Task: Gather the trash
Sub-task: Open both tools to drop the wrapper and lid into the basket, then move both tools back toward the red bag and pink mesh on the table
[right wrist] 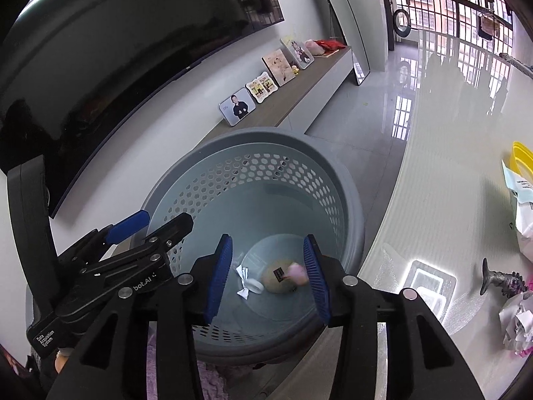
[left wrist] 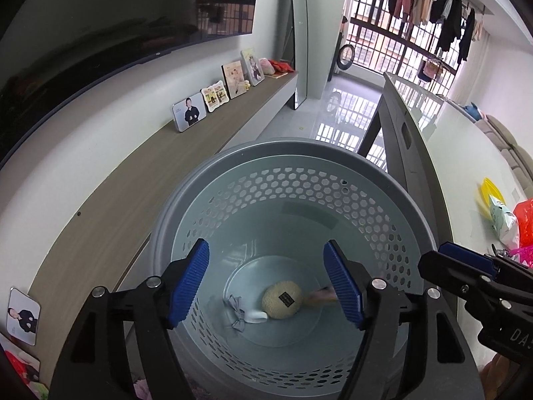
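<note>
With both grippers' fingers spread empty over the waste basket (left wrist: 293, 163), left gripper (left wrist: 266, 283) and right gripper (right wrist: 266, 280), the drop looks done; next, fetch crumpled paper (right wrist: 516, 320) off the tabletop (right wrist: 433, 183), right of frame.

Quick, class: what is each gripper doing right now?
Left gripper: open, holding nothing, above the basket.
Right gripper: open, nothing gripped.

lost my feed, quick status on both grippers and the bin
Left gripper and right gripper open over the bin, nothing held. Pink scrap blurred inside the bin. More trash on the table. Nothing blocking.
</note>
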The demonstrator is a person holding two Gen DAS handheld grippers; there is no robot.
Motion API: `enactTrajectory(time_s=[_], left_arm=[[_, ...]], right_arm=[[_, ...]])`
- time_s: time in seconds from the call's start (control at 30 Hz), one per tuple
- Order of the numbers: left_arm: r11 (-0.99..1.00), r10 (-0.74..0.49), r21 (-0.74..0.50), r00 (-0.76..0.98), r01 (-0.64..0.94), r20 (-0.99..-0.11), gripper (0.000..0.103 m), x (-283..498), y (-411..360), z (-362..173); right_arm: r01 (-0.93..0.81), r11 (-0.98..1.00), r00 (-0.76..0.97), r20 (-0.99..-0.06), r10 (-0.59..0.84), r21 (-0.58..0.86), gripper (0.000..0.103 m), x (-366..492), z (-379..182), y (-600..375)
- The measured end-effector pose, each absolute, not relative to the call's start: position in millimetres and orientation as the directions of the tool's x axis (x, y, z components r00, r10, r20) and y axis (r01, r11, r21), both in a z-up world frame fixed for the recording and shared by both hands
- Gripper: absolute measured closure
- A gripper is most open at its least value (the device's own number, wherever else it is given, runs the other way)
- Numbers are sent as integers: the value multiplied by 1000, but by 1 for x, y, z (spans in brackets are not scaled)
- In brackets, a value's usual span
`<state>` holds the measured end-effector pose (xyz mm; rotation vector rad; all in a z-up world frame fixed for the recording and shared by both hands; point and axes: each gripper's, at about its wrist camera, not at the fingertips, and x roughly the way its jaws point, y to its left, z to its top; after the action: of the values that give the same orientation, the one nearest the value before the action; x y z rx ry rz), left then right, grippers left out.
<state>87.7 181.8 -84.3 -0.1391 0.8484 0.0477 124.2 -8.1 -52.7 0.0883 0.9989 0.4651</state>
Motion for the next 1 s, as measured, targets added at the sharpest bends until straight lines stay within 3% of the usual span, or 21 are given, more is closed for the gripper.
enactTrajectory(time_s=[1.0], left_arm=[[990,2,-89,661,-105,-751,31,86,182,-88]], right_arm=[[-322,900,463,-781,419,293,57,125,-54,-13]])
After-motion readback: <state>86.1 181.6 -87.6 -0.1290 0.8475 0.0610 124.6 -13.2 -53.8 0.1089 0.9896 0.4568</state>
